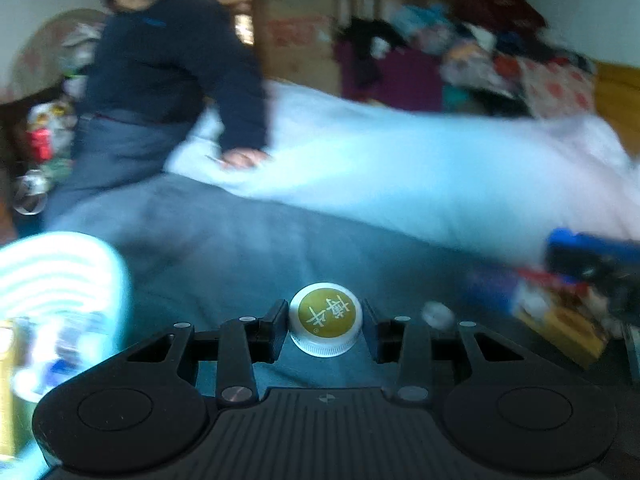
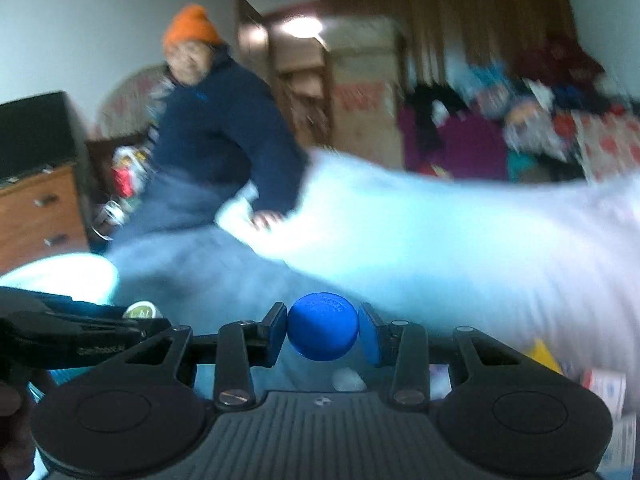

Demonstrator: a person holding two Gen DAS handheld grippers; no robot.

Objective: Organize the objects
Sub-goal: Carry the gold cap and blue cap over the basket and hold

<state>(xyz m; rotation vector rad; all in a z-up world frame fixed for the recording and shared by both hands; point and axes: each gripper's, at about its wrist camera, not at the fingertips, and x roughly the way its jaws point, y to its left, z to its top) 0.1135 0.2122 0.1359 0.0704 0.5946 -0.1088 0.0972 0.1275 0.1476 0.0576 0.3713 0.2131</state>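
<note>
At lower centre of the left wrist view, the left hand-held gripper (image 1: 325, 330) is pinching a white bottle cap (image 1: 326, 319) with a yellow printed top between nearly closed fingers. The right hand-held gripper (image 2: 322, 332) is likewise clamping a blue cap (image 2: 322, 326). Motion blur is smearing the bed (image 1: 280, 248), the white quilt (image 1: 420, 184) and the boxes (image 1: 560, 320) at lower right, whose labels are unreadable.

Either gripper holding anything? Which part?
Left gripper: white bottle cap, gold top, pinched at its sides. Right gripper: blue cap, also by its sides.
</note>
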